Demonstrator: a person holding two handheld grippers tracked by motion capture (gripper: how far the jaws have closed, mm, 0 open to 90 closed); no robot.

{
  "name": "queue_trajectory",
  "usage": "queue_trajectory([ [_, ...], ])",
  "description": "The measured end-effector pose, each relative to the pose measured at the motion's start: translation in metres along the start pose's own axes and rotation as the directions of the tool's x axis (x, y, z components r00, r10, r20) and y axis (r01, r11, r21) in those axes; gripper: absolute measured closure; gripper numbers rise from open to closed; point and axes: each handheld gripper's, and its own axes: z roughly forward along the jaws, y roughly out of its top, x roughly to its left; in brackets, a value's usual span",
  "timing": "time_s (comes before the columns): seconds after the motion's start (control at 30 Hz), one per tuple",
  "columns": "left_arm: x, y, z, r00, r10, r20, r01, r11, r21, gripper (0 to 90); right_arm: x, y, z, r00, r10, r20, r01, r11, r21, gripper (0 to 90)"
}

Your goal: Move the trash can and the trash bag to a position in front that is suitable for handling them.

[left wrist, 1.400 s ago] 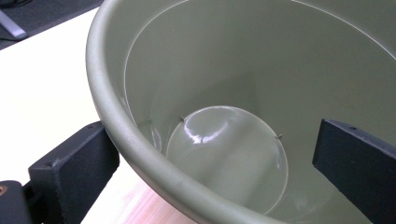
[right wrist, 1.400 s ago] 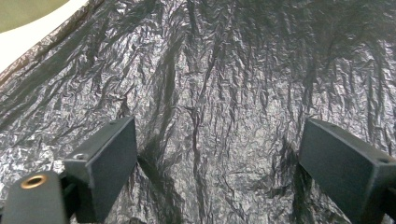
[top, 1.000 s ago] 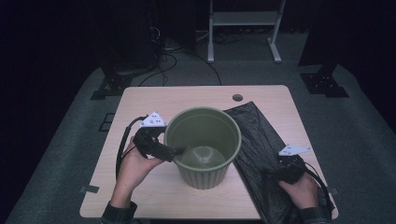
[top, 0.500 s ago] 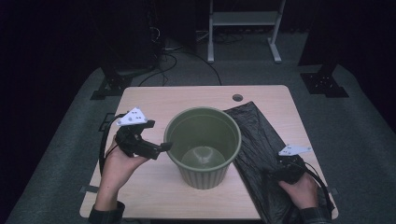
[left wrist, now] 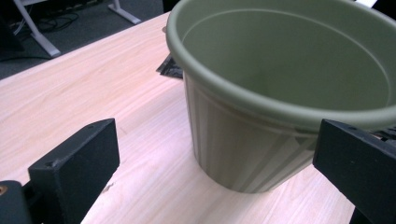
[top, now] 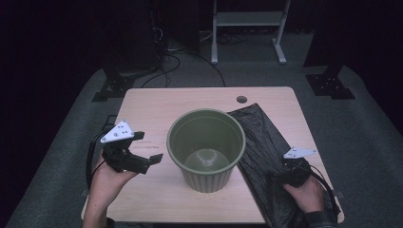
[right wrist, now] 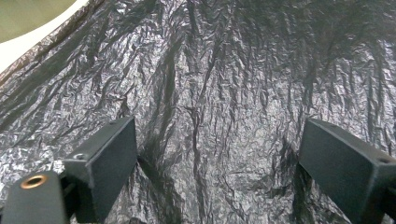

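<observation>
An empty olive-green plastic bin (top: pixel 206 147) stands upright in the middle of the wooden table (top: pixel 190 102). A crumpled black plastic bag (top: pixel 263 142) lies flat to its right, reaching the table's front edge. My left gripper (top: pixel 148 164) hovers open to the left of the bin, clear of it; in the left gripper view the bin (left wrist: pixel 280 93) looms between and beyond the wide-apart jaws. My right gripper (top: pixel 280 178) rests low over the bag (right wrist: pixel 205 93) near the front right corner, its jaws spread wide above the wrinkled film with nothing held.
A round cable hole (top: pixel 242 99) sits near the table's far edge. Beyond the table are a white metal stand (top: pixel 247 28), cables and black equipment bases (top: pixel 330 83) on grey carpet. Bare tabletop lies left of and behind the bin.
My left gripper has pulled back leftward from the bin's rim and now hangs apart from it. The right gripper and the bag have stayed put.
</observation>
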Motion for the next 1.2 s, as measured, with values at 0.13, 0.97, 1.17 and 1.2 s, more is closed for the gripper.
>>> queue_trajectory([
  [0.13, -0.002, -0.011, 0.002, 1.0, -0.007, -0.001, 0.007, 1.0, -0.002, 0.0, 0.0, 0.0, 0.0, 1.0, 0.0, 0.0, 0.0, 1.0, 0.0, 10.5],
  [0.97, -0.001, -0.07, 0.048, 1.0, -0.004, -0.004, 0.004, 0.9995, 0.03, 0.0, 0.0, 0.0, 0.0, 1.0, 0.0, -0.001, 0.0, 1.0, 0.0, 10.5],
  [1.17, 0.002, -0.079, 0.06, 1.0, 0.004, -0.005, -0.004, 0.9996, 0.029, 0.0, 0.0, 0.0, 0.0, 1.0, 0.0, -0.001, 0.0, 1.0, 0.0, 10.5],
  [1.2, 0.002, -0.08, 0.061, 0.9999, 0.009, -0.011, -0.009, 0.9997, 0.024, 0.0, 0.0, 0.0, 0.0, 1.0, 0.0, -0.001, 0.0, 1.0, 0.0, 10.5],
])
